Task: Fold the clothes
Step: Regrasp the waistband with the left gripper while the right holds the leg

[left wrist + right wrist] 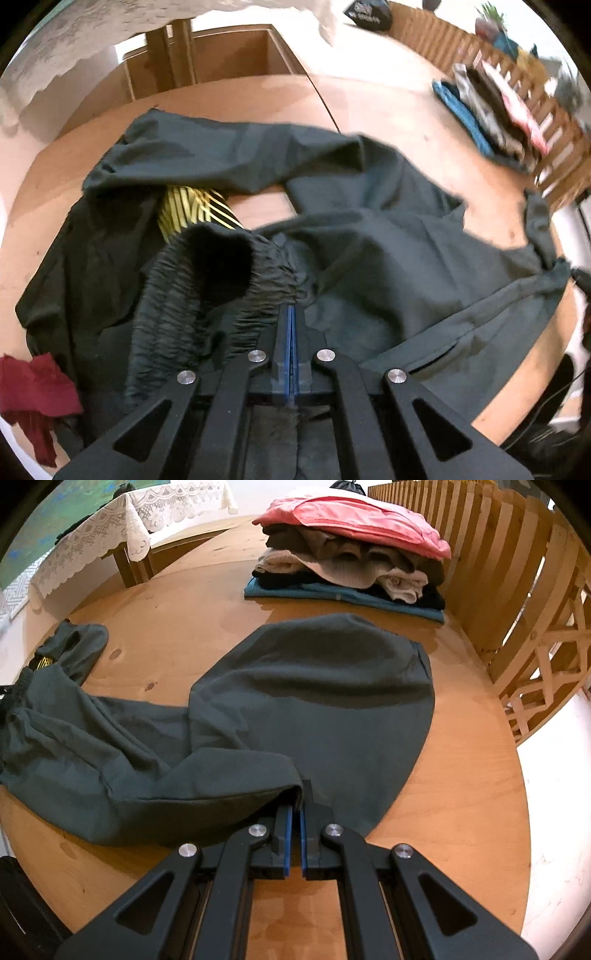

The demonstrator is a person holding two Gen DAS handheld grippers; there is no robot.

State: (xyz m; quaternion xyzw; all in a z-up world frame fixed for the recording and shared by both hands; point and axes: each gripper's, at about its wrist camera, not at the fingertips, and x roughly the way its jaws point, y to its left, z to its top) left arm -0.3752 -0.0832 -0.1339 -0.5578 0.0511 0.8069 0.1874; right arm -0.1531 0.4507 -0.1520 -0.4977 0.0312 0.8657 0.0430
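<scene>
Fingers both pinched shut: my left fingers (291,317) on the trousers' (314,686) gathered waistband (207,295), right fingers (294,814) on a leg hem near the tabletop's (166,635) front edge. Thin grips, so a tug could slip them. Folded stack (351,561) sits by the slatted fence (491,565).

One pair of dark green trousers (303,701) on one wooden table (166,627). One stack of folded clothes (351,557), roughly five or six pieces, exact number unclear. One red garment (33,391). One yellow-striped item (192,210). Two grippers: left (291,314), right (297,812).
</scene>
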